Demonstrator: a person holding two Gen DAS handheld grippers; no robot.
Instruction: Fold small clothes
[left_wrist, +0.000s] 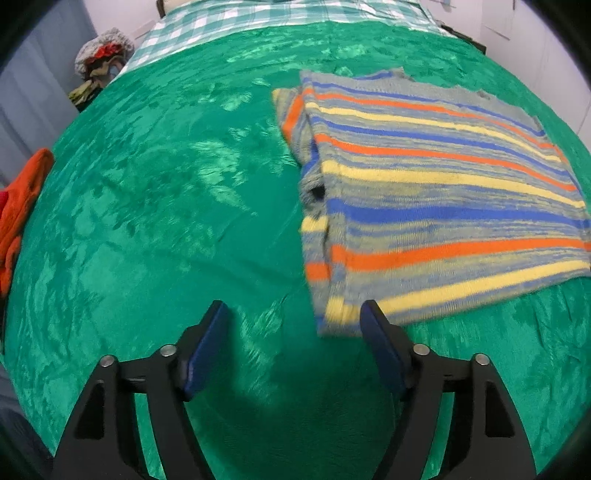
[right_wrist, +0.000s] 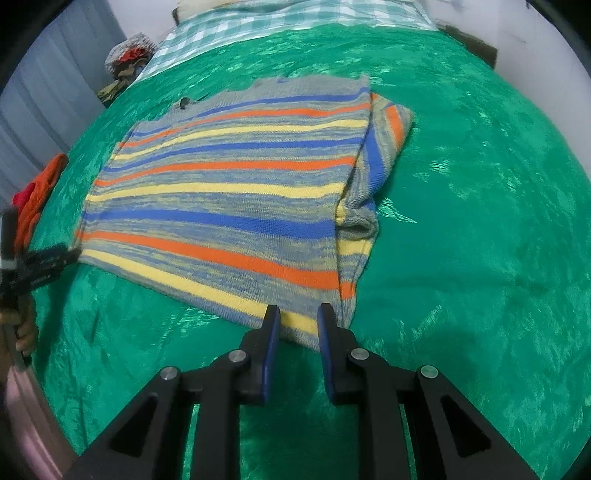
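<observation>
A striped knit sweater (left_wrist: 443, 206) (right_wrist: 229, 199) in grey, blue, orange and yellow lies flat on the green blanket (left_wrist: 166, 221). Its sleeves lie along its sides (left_wrist: 306, 158) (right_wrist: 380, 155). My left gripper (left_wrist: 295, 310) is open wide at the sweater's near left corner, with only blanket between its fingers; the right fingertip overlaps the hem. My right gripper (right_wrist: 298, 312) hovers at the near right corner of the hem. Its jaws stand a narrow gap apart, and the hem shows flat between them without being pinched. In the right wrist view the left gripper (right_wrist: 40, 266) appears at the far left edge.
The green blanket (right_wrist: 480, 240) covers the bed, with a checked sheet (left_wrist: 221, 22) at the far end. An orange cloth (left_wrist: 22, 206) (right_wrist: 40, 192) lies at the left edge. A pile of clothes (left_wrist: 103, 55) sits beyond the far left corner. A person's hand (right_wrist: 26, 332) is at the left.
</observation>
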